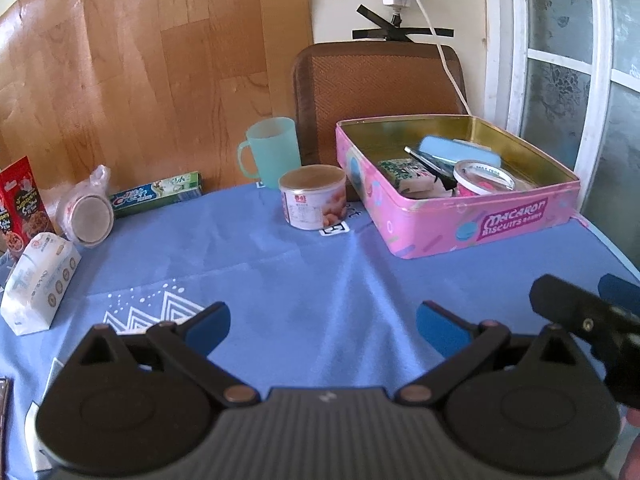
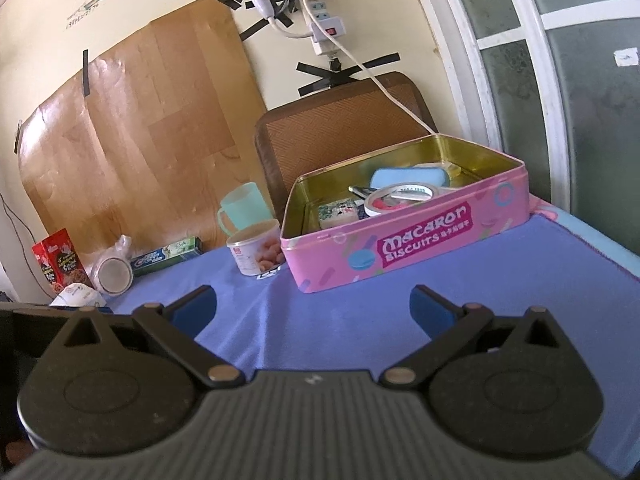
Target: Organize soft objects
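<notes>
Inside, pink tin (image 1: 480, 224) holds tape roll (image 1: 484, 178), blue sponge (image 1: 456, 148).

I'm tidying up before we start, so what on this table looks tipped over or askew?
The bagged round container lies on its side at the blue cloth's left edge, beside the green toothpaste box.

left gripper (image 1: 322, 324) | black linkage arms, brass pivot pins, blue pads (image 1: 210, 326), ribbed grey body
</notes>
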